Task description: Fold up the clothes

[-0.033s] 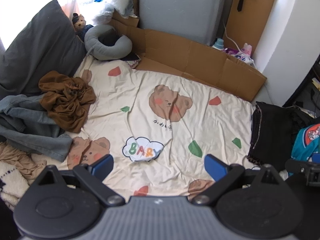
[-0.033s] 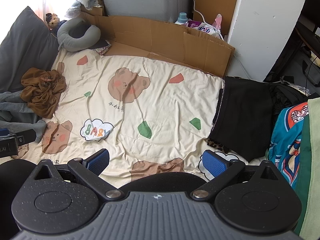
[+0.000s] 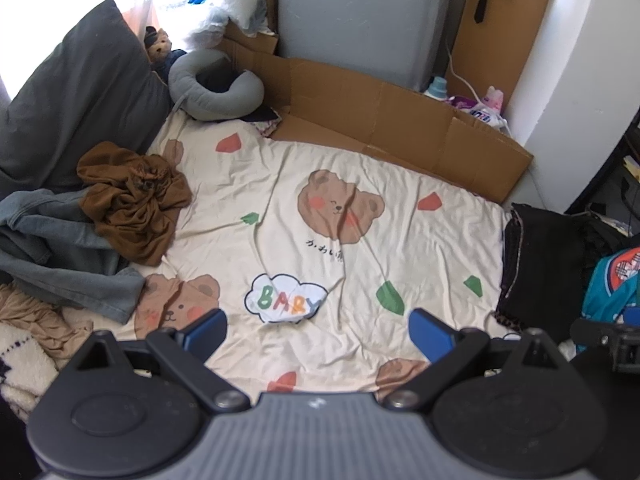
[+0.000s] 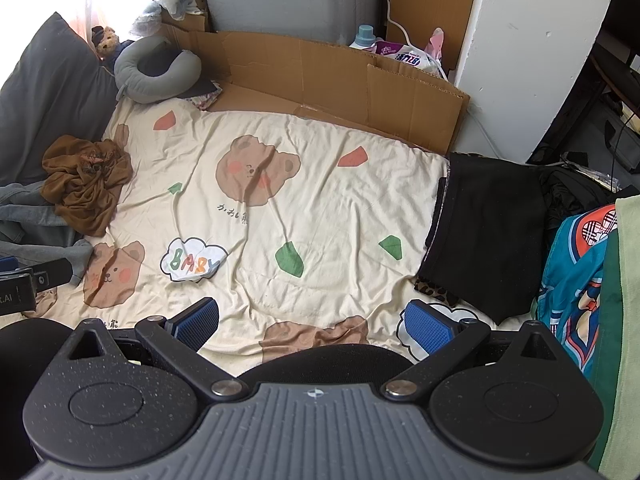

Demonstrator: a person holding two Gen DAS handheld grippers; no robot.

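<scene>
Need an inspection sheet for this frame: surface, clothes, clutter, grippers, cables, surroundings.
Surface: cream bear-print sheet, wrinkled, its middle bare.
Job's things: brown garment crumpled at the left edge, lying partly on a grey garment; black garment lying flat at the right edge; teal printed garment further right.
Clutter: grey neck pillow, teddy, dark pillow, bottles behind the cardboard.
Grippers: left gripper open, empty; right gripper open, empty; both above the sheet's near edge.
Cables: white cable running down the back wall.
Surroundings: white column, grey cabinet.
</scene>
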